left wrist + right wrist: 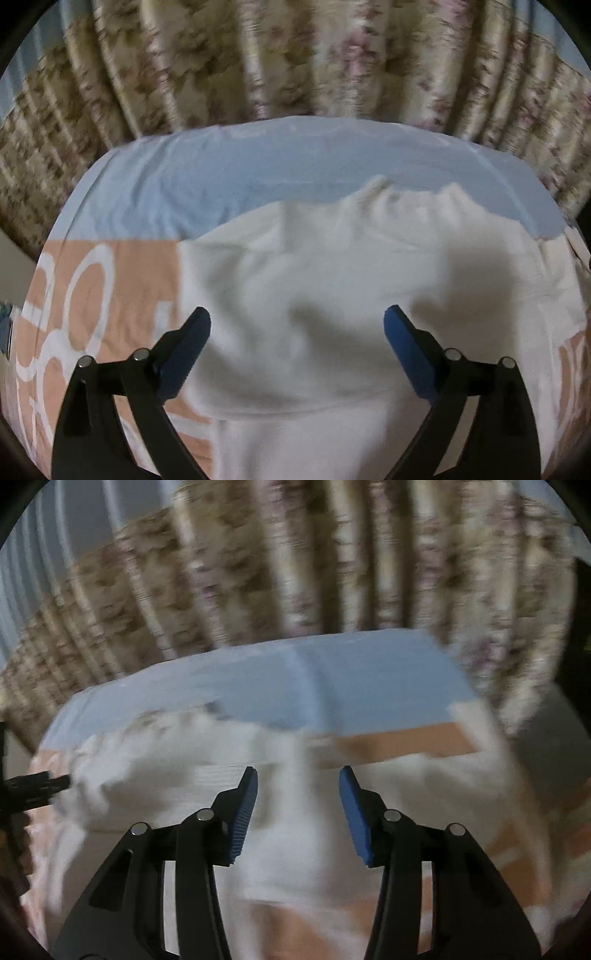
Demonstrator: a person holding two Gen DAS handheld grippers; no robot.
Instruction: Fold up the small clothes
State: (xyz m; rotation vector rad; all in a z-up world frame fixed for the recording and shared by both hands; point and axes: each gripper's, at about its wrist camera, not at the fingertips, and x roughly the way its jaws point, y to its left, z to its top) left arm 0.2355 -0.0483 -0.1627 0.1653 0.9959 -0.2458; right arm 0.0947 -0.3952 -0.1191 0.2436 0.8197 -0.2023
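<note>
From the left wrist view, my left claw (297, 321) stands wide with nothing between its blue pads (400, 332); only the white garment (332, 266) lies beneath the gap. The garment is spread over a covered surface (207, 173), pale blue at twelve o'clock and peach with white lettering at nine o'clock; I cannot tell whether it is a bed or a table. The garment's far edge bunches into two little peaks at about one o'clock, and a hem line runs across at six o'clock. A flowered curtain (295, 55) hangs behind. To fold well from here, I judge I should bring the claw down onto one edge only, near the left border at nine o'clock, and pinch a single clean layer rather than a handful.

From the right wrist view, heavily blurred, my right claw (298, 775) is partly apart and I see nothing pinched between its pads; a white fold of the garment (288, 830) runs under the gap. The other claw (37, 786) shows as a dark shape at nine o'clock. The garment spreads from nine o'clock to three o'clock. I judge both claws should take matching edges at the same height, so the fold lands square, and the bunched far edge wants smoothing first.
</note>
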